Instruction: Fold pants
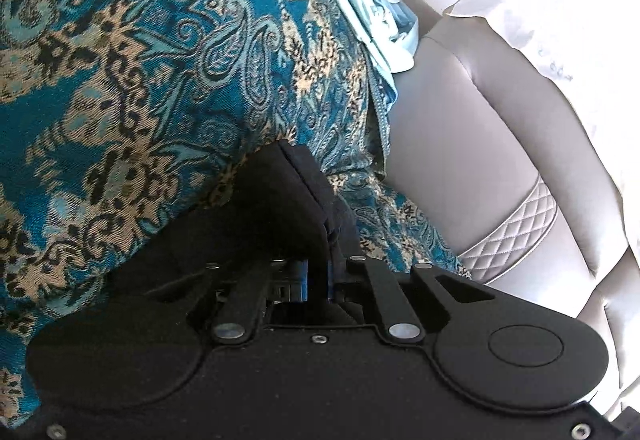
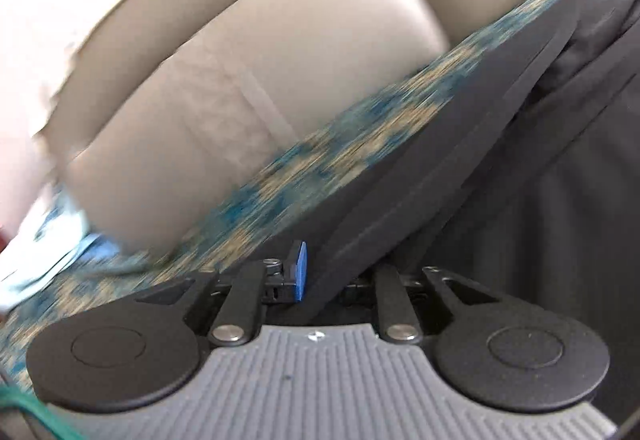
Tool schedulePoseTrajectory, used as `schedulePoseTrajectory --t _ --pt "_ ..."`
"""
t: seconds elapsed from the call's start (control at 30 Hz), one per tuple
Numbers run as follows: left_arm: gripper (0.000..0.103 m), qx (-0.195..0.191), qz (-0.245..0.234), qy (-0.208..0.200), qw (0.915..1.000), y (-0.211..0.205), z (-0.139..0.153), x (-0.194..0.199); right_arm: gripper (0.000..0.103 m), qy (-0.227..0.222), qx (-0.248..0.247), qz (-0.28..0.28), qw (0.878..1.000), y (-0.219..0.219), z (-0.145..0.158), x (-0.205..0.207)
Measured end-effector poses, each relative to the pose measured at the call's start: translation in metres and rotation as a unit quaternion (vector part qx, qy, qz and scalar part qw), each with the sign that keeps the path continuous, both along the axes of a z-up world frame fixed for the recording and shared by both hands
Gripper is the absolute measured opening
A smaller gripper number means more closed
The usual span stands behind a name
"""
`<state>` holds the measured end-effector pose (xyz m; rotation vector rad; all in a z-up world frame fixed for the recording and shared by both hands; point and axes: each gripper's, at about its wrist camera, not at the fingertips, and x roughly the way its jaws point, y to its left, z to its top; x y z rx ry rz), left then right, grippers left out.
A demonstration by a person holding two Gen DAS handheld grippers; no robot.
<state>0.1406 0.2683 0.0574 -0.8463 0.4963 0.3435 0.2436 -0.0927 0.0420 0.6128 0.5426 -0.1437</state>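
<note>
On the paisley throw (image 1: 140, 52), teal, tan and black, that covers the sofa seat, I have the left gripper (image 1: 320, 224) with its jaws clenched on a folded edge of the black pants (image 1: 296, 176). Dark cloth bunches between the fingertips and spreads over the left finger, hiding most of it. To the right of the throw lies the pale grey leather sofa (image 1: 460, 128), with a quilted diamond-stitched band (image 1: 516, 232) across one cushion. At the far edge of the throw a crumpled light blue garment (image 1: 360, 0) rests against the sofa back.

Through the right wrist view, much of it blurred, my right gripper (image 2: 316, 272) has its jaws clenched on the pants (image 2: 440, 144) too: a flat black band of the fabric runs from between the fingers up and away to the far right, pressed against the blue pad (image 2: 299, 272) of the left finger. More black cloth hangs in folds at the right. Beyond the band I see the throw (image 2: 320, 160) and the grey sofa cushion (image 2: 280, 40).
</note>
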Motion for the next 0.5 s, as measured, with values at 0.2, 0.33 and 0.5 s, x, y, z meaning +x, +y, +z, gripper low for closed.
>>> schedulePoseTrajectory --t 0.2,0.33,0.5 --pt "0.008 0.004 0.002 0.008 1.0000 0.001 -0.003 -0.002 0.022 0.010 -0.012 -0.091 0.996 -0.088 0.001 0.029" --pt "0.008 0.004 0.005 0.014 0.9999 0.002 -0.005 -0.001 0.022 0.020 -0.014 -0.145 0.989 -0.147 0.000 0.045" --pt "0.008 0.011 0.009 0.027 0.9995 0.003 -0.009 0.000 0.029 0.032 -0.024 -0.211 0.977 -0.219 -0.003 0.063"
